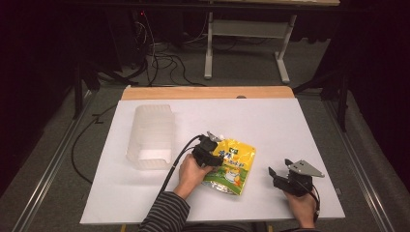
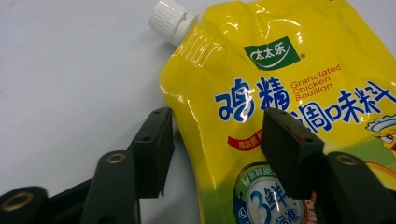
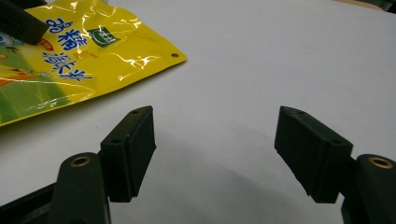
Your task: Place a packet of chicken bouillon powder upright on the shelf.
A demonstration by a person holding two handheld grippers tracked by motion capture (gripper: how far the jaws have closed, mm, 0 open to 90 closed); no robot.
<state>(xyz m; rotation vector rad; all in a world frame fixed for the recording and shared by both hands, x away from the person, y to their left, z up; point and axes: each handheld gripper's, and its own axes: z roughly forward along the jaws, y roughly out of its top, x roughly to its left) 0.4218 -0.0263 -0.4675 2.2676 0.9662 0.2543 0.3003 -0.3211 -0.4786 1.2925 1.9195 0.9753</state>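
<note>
1. Left gripper (image 2: 212, 149): the fingers stand part-way open and straddle the left edge of the yellow pouch (image 2: 299, 107). One finger (image 2: 152, 151) sits over bare counter just off the pouch edge; the other (image 2: 289, 149) is over the printed face, near the blue lettering. A gap shows between each pad and the foil, so no squeeze on the pouch can be read here. Whether the pad over the print touches the foil, I cannot tell.
2. In the high view the left gripper (image 1: 211, 153) lies at the pouch's left side, held by the left hand (image 1: 189, 174) in a striped sleeve.
3. Right gripper (image 3: 224, 156): fingers spread wide, nothing between them, bare white counter (image 3: 280, 60) beneath. They point across the surface, with a corner of the pouch up and to their left, well apart from both pads.
4. In the high view the right gripper (image 1: 283, 178) rests near the front right of the counter, clear of the pouch, with its grey three-cornered plate on top.
5. Pouch: lies flat near the middle front of the counter (image 1: 270, 121), white screw cap (image 2: 168, 18) at its upper left corner, pointing away from the person.
6. Translucent plastic bin (image 1: 151, 136) lies on its side left of the pouch, apart from both grippers.
</note>
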